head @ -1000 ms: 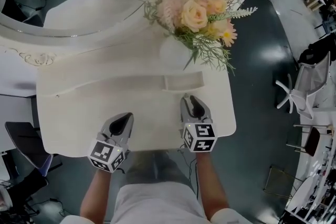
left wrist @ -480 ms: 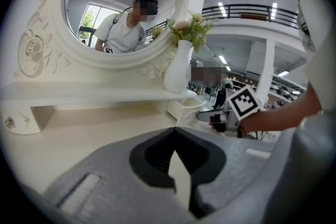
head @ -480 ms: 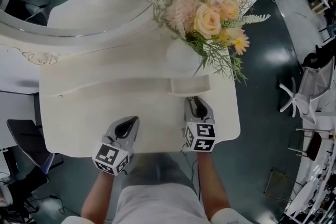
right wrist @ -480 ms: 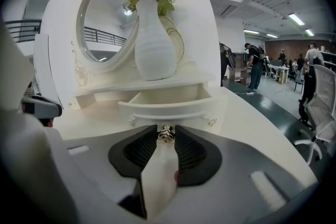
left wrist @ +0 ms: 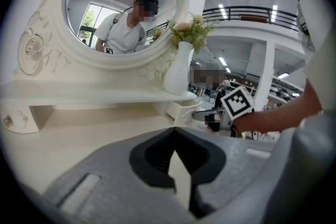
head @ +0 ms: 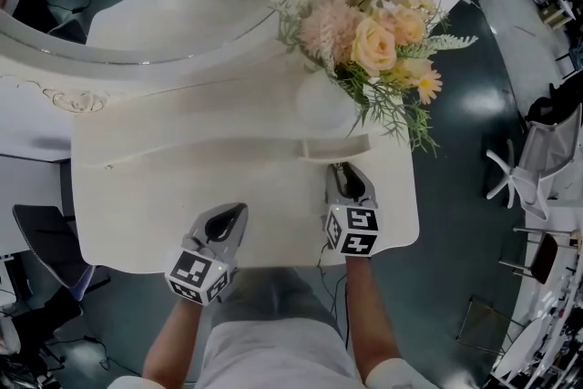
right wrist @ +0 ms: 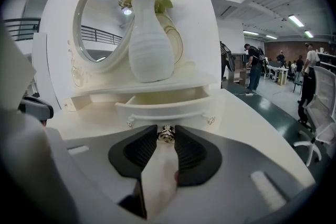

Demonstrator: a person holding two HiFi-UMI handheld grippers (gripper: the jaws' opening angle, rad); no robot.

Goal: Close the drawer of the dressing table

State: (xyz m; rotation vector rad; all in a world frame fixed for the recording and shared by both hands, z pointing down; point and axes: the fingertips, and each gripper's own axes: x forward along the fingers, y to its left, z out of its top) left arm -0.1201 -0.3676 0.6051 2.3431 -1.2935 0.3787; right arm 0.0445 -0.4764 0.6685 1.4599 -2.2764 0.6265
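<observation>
The small metal knob [right wrist: 166, 134] is clamped between the jaws of the right gripper [right wrist: 166, 140], evidently so that the cream, partly open drawer [right wrist: 168, 108] under the white shelf [right wrist: 197, 81] can be pushed home. The left gripper [left wrist: 175, 132] is held clenched on nothing above the cream tabletop [left wrist: 79, 134], apparently idle.

The counter [head: 182, 196], drawer [right wrist: 168, 107] and carved mirror frame [left wrist: 37, 44] are cream-white; the drawer's knob [right wrist: 166, 135] is silvery. The ribbed vase [right wrist: 150, 44] is white, its flowers [head: 378, 46] peach, pink and yellow over green leaves. The left tongs [head: 234, 216] and right tongs [head: 343, 175] are grey with black pads and black-and-white marker cubes.
</observation>
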